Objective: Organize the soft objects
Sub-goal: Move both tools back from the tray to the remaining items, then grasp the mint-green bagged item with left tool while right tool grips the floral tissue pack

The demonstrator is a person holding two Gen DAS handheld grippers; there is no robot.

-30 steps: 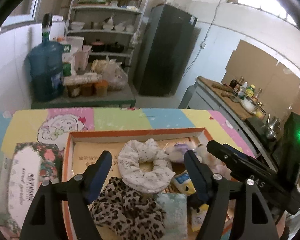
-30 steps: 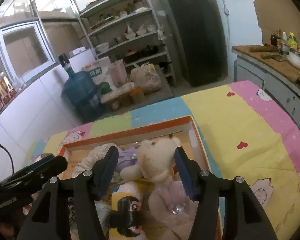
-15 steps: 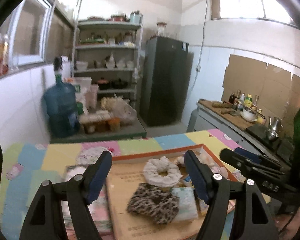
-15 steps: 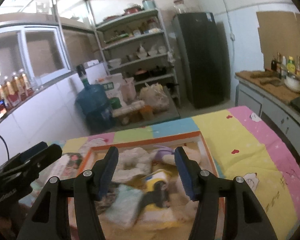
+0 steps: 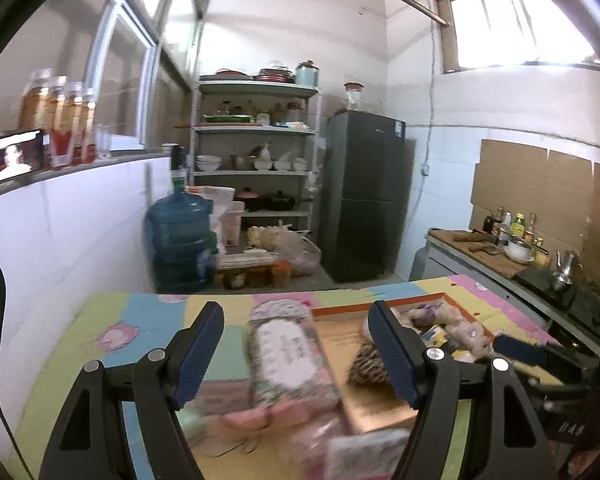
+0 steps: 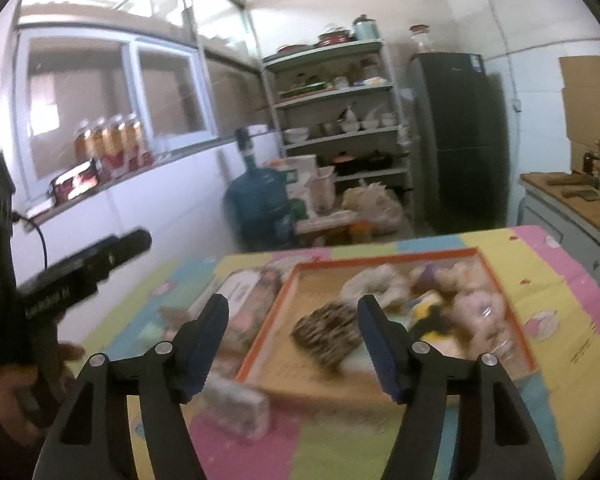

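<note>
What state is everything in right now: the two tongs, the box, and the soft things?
Left tongs: open, nothing between them.
Right tongs: open, empty, jaws just widened.
Cardboard box: open-topped, lying on the mat.
Leopard scrunchie: lying in the box.
White scrunchie: lying in the box.
Plush toys: heaped at the box's right side.
Tissue pack: lying outside the box.

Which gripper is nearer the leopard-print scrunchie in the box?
Right, marginally. The right gripper faces the leopard-print scrunchie head-on; the left gripper hangs back, the scrunchie beyond its right finger.
</note>
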